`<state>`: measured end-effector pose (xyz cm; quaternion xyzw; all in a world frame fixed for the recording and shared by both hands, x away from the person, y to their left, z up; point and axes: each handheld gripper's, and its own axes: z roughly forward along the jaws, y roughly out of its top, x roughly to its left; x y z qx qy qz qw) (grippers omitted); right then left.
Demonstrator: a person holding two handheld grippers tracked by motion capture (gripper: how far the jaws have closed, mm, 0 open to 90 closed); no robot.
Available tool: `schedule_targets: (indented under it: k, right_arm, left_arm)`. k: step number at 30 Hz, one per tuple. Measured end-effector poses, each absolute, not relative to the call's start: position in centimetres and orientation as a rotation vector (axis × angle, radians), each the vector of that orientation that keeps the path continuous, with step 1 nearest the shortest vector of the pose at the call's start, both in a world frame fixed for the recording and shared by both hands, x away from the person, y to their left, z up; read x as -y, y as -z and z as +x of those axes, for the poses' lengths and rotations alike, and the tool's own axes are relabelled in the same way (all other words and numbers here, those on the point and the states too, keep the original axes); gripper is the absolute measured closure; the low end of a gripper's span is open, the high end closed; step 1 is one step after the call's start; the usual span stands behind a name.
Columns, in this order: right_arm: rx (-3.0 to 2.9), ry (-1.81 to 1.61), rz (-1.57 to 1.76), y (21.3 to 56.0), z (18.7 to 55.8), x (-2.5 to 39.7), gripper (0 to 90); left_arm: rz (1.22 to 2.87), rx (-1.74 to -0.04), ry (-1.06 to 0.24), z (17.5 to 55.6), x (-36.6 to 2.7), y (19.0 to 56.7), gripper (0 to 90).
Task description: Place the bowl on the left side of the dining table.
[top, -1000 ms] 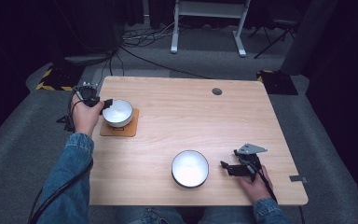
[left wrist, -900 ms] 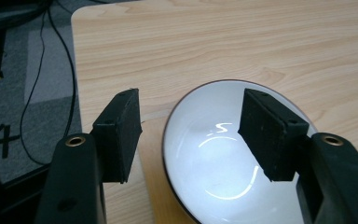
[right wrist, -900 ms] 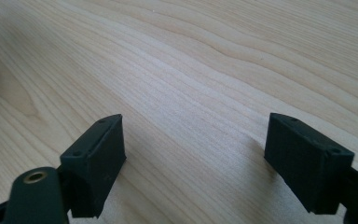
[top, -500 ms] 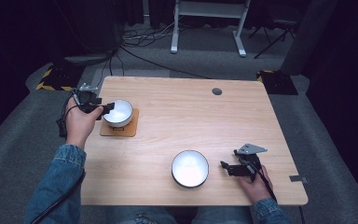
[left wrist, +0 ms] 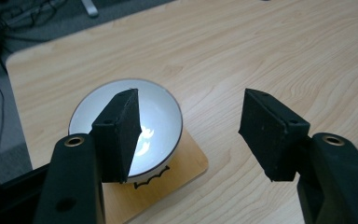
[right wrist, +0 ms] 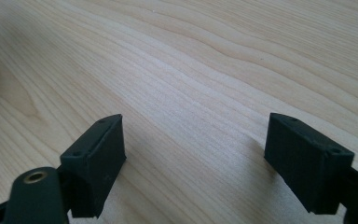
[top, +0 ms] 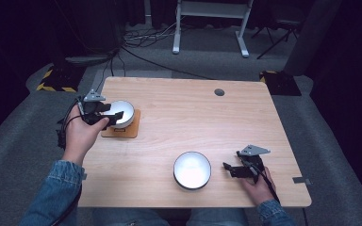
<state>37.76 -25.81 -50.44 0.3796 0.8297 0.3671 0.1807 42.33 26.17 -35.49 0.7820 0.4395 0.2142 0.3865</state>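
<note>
Table [top: 179, 122]: light wood with rounded corners, a dark round grommet [top: 219, 92] near its far edge.
Left bowl [top: 121, 113]: white, on a brown square coaster [top: 125, 130] at the table's left side; in the left gripper view the bowl [left wrist: 158, 116] sits on the coaster [left wrist: 186, 163], which bears a small dark mark at its near edge.
Front bowl [top: 192, 169]: white inside with a dark rim, near the table's front edge, just left of the right gripper.
Left gripper [top: 108, 115]: held in the left hand [top: 81, 134], over the left bowl's near-left rim; jaws wide apart. In its own view the gripper [left wrist: 189, 128] has one jaw over the bowl and the other over bare wood beside it, nothing between them.
Right gripper [top: 231, 168]: in the right hand [top: 258, 188] at the front right, low over the table, pointing toward the front bowl; jaws apart. In its own view the gripper [right wrist: 193, 149] has bare wood between the jaws.
Sleeves: blue denim on both forearms.
</note>
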Motion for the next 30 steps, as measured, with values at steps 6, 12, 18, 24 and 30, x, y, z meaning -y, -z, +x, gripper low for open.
schedule_targets:
  k: [6, 12, 18, 24, 30]
  right_arm:
    - [-2.344, -1.038, 1.084, 50.4, 37.7, 25.7, 20.5]
    - [-2.345, -1.035, 1.081, 50.4, 37.7, 25.8, 20.5]
    - [-2.345, -1.035, 1.073, 50.4, 37.8, 25.8, 20.5]
    - [-2.346, -1.035, 1.078, 50.4, 37.8, 25.8, 20.5]
    - [-2.345, -1.035, 1.080, 50.4, 37.7, 25.8, 20.5]
  left_arm:
    - [2.069, -1.043, -0.525, 40.6, -24.7, 34.8, 38.4]
    - [2.095, -1.009, -0.481, 39.2, -24.0, 34.8, 38.4]
    - [2.122, -0.958, -0.443, 37.5, -23.3, 34.7, 38.4]
    - [2.118, -0.923, -0.407, 35.9, -22.8, 35.2, 38.7]
    - [2.118, -0.903, -0.389, 35.0, -22.6, 35.7, 38.8]
